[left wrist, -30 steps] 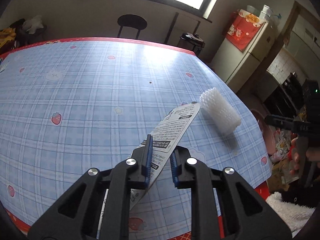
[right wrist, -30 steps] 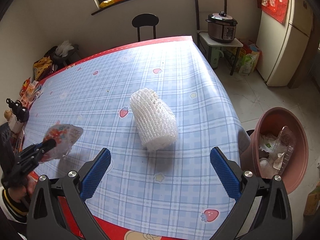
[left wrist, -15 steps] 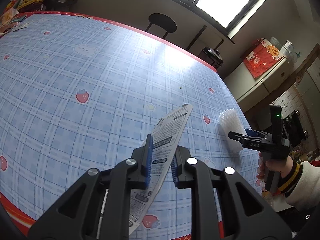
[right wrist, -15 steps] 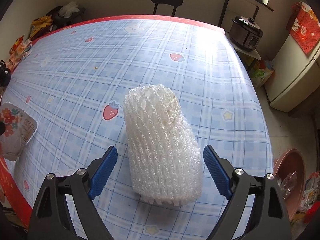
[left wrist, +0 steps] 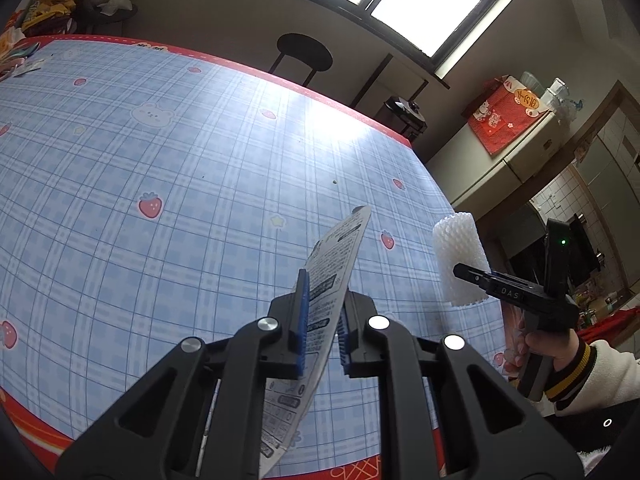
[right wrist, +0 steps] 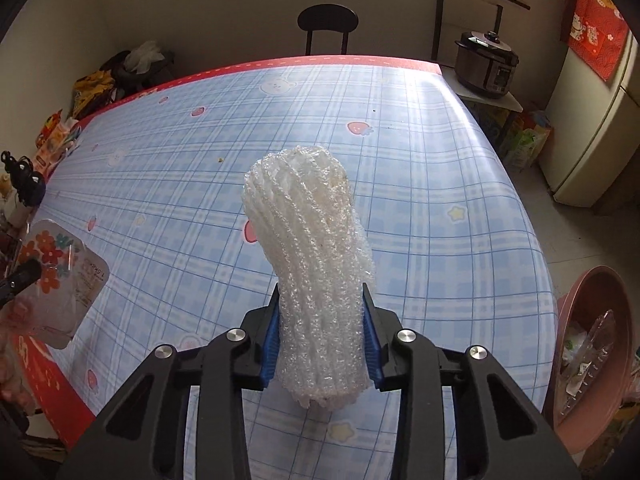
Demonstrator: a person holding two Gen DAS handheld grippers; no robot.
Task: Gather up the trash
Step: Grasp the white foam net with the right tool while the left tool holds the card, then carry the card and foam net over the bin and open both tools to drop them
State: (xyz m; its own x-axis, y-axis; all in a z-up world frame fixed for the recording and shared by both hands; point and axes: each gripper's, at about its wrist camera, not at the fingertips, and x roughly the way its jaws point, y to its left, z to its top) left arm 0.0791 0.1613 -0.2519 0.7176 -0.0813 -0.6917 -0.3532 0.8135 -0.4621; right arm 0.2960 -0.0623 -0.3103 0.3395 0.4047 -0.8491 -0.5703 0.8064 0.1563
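Foam net [right wrist: 316,280] pinched in right claw [right wrist: 320,350] — wrapper [left wrist: 320,312] in left claw [left wrist: 322,328] — above plaid tablecloth [right wrist: 420,184].

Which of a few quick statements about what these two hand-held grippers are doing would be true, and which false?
1. The right hand-held gripper squeezes a white foam net sleeve. True.
2. The left hand-held gripper is empty. False: it pinches a printed wrapper.
3. A pink bin holding trash stands on the floor beside the table. True.
4. The bin sits on the table. False: it is off its edge, lower down.
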